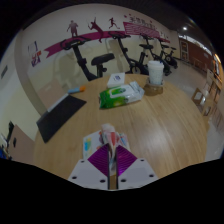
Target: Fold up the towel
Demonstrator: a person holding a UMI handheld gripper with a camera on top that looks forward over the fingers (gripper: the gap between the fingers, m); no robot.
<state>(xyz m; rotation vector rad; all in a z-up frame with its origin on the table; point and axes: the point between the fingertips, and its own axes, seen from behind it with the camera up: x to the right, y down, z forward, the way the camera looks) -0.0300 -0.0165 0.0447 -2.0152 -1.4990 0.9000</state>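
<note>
a dark mat lies flat by the left edge of the wooden tabletop, with a small pale blue thing near the far left corner. the tongs hang over the near edge at the middle, their purple pads drawn narrow on a bunched piece of white cloth, the towel, which rises between the fingers. beyond them, toward the far edge, rests a green and white packet with a white box just behind it. right of the packet stands a white roll on a round holder. exercise bikes line the wall behind the tabletop.
</note>
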